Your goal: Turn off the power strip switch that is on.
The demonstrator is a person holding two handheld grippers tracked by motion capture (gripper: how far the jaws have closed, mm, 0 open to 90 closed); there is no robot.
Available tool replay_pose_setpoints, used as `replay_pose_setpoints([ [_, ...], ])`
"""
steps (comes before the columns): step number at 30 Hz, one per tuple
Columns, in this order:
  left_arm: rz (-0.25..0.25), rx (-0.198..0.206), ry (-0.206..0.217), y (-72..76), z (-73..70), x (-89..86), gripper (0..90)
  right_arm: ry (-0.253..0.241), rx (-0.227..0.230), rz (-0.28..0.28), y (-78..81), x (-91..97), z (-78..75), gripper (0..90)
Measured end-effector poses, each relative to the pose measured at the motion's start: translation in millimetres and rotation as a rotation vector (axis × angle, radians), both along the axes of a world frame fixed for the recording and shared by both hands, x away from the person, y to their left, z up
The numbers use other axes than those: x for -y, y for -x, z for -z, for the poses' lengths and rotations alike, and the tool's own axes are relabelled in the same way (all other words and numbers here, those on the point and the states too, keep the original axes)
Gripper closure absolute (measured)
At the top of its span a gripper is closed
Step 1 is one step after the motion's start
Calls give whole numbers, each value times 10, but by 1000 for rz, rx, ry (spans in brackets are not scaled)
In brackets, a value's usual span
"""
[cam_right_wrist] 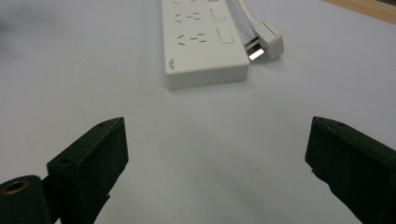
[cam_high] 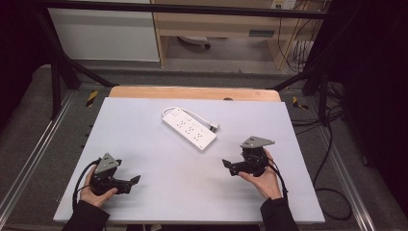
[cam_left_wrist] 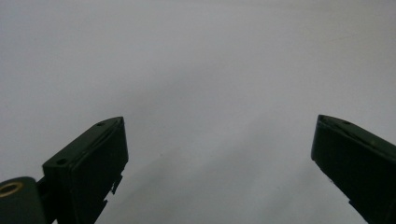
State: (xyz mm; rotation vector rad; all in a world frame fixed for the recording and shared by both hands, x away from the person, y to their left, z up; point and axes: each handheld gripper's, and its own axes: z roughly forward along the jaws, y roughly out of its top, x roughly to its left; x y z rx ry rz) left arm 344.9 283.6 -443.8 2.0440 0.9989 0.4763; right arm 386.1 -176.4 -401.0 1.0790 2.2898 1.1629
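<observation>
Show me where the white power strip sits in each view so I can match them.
High view: power strip lies diagonally at the table's centre, toward the far side.
Left gripper view: bare white table surface between the jaws.
Right gripper view: strip at top centre.
Shared landmark: its plug beside the strip's end.

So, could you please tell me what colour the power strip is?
The power strip is white, clearest in the right gripper view.
</observation>
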Motion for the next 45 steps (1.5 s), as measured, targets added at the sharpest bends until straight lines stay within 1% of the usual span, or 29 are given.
replay_pose_setpoints([
  [16, -2, 2, 1, 0, -1, -3, 35, -13, 3, -3, -175, -187, -84, 85],
  [25, -2, 1, 2, -3, -1, -6, 35, -17, 3, -2, -242, -260, -107, 98],
  [43, -6, 1, 1, -11, -3, -14, 36, -14, 12, -20, -382, -461, -189, 123],
  [45, -8, 0, 4, -13, -3, -15, 36, -24, 14, -17, -401, -476, -199, 129],
])
